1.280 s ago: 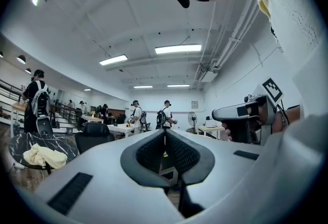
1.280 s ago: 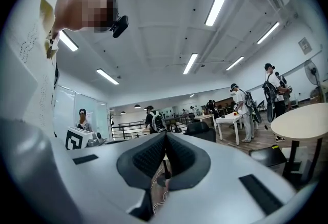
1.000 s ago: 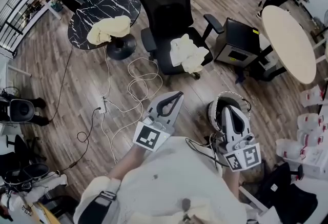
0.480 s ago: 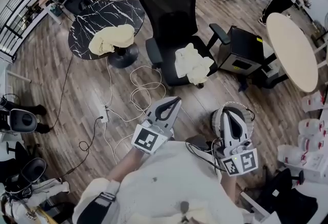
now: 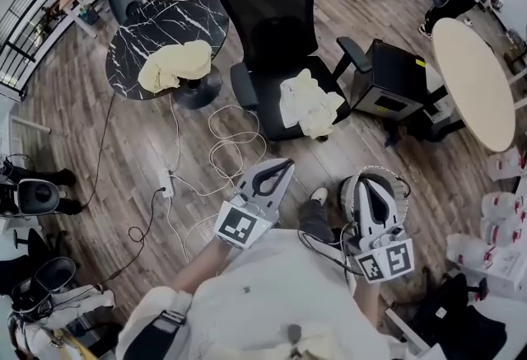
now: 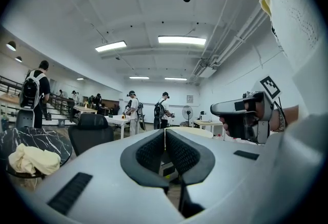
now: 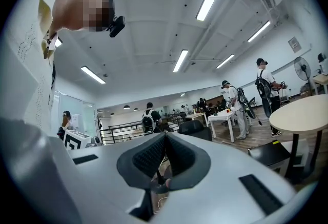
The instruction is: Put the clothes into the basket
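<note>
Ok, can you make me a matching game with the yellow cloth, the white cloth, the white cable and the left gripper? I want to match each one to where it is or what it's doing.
Things:
1. yellow cloth
2. white cloth
3. white cable
4. left gripper

Places or states:
A. fingers shut, holding nothing
B. on the seat of the black chair
C. on the black marbled table
D. looped on the wooden floor

Pairs: 1-C, 2-B, 3-D, 4-A.
</note>
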Tool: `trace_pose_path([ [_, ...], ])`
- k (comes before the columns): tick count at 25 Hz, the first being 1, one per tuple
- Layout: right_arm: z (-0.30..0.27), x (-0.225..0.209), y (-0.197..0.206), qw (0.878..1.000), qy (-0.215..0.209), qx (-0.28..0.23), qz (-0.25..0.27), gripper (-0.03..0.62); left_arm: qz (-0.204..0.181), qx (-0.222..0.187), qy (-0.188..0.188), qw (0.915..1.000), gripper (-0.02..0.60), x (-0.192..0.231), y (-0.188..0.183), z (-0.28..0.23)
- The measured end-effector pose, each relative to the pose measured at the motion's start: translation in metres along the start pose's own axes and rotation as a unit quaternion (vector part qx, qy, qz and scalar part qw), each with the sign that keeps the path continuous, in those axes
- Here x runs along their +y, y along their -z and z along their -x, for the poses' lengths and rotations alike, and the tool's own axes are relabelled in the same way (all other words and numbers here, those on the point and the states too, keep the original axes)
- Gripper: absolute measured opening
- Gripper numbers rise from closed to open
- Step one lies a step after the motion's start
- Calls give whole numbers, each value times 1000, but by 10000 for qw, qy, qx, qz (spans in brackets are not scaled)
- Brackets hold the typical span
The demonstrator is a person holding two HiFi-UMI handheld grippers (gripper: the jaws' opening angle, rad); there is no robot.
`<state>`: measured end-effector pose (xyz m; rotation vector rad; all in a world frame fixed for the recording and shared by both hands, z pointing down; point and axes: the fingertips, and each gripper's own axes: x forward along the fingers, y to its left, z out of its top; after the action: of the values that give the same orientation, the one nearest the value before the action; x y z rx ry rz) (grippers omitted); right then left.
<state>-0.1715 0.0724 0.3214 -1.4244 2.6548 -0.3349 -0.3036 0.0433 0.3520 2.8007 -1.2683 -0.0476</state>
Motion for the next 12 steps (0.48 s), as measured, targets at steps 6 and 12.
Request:
trace_pose_path([
  [6,-31,-56,-15,9992,-372,120,-34,9,4,9,-371,9993,23,6,-4,-56],
  [12,-57,-114,-33,9968,-781,167,26,9,-56,22,-650,9979,23,2,-5,-118],
])
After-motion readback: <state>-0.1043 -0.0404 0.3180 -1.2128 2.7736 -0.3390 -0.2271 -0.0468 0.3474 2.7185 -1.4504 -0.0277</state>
